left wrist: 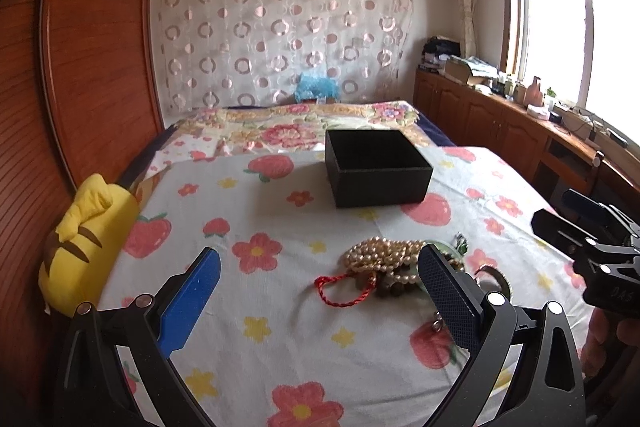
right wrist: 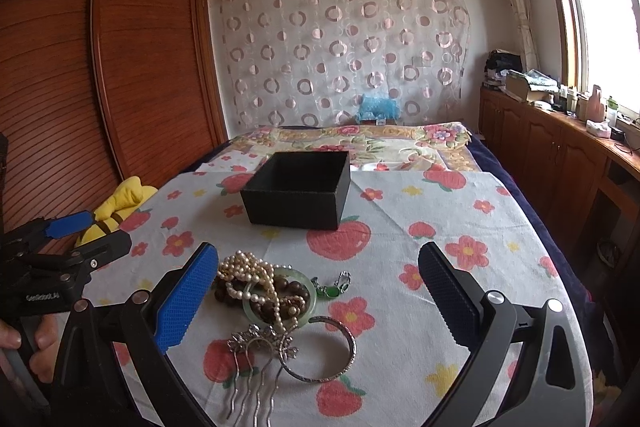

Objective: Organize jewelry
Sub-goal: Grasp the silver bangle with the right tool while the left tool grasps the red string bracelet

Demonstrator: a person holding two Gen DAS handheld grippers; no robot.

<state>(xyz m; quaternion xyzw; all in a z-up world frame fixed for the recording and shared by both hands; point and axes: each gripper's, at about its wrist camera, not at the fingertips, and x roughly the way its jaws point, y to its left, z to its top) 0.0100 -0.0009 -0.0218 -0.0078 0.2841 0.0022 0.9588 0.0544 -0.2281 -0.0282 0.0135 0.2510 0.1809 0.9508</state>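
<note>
The jewelry lies heaped on the flowered cloth [right wrist: 400, 251] spread over the bed: a pearl necklace [right wrist: 248, 269] draped across dark wooden beads [right wrist: 286, 293] and a pale green bangle [right wrist: 308, 301], with a silver bangle [right wrist: 344, 343], a metal hair comb [right wrist: 256, 371], a small green pendant [right wrist: 330, 291] and a red cord [left wrist: 340, 291] lying loose around it. Beyond the heap stands an open black box [right wrist: 298, 193], apparently empty, likely the place for the pieces. The right gripper [right wrist: 318, 301] hangs over the pile with jaws wide and nothing between them, seemingly choosing a first piece. The left gripper [left wrist: 318, 297] waits just beside the heap, jaws equally wide and empty.
</note>
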